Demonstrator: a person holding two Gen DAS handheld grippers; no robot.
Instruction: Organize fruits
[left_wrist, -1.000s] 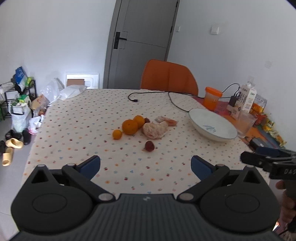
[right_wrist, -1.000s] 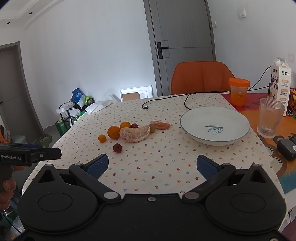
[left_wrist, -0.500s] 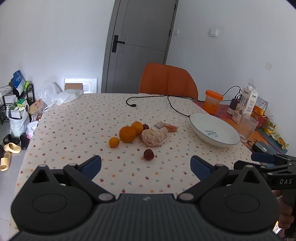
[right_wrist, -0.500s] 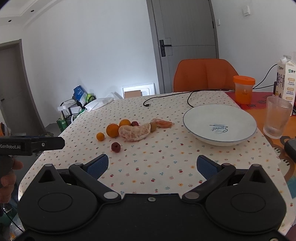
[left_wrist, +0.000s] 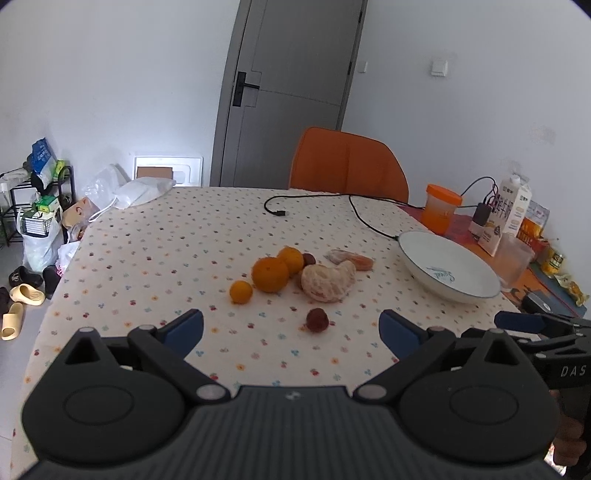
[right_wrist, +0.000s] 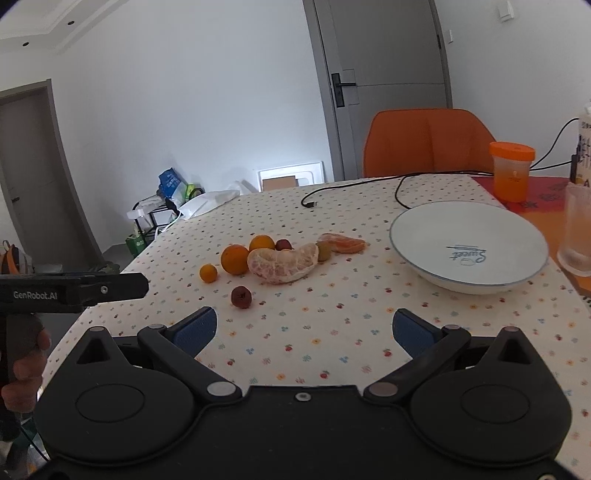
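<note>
We see the table (left_wrist: 147, 258) in a dotted cloth, bearing a white bowl (right_wrist: 509, 280) to the right of the fruit. Both tools, left gripper (left_wrist: 291, 326) and right gripper (right_wrist: 304, 326), hang released above the near edge, grasping nothing. The peeled citrus (right_wrist: 282, 262), large orange (left_wrist: 269, 274), small orange (left_wrist: 241, 291) and dark red fruit (left_wrist: 317, 319) lie mid-table.

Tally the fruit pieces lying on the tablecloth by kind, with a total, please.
Whole oranges: 3 (large, one behind it, small)
Peeled citrus pieces: 2 (big pale one, orange segments)
Small dark red fruits: 2 (near one, far one)
Small greenish fruit: 1
Total: 8
</note>
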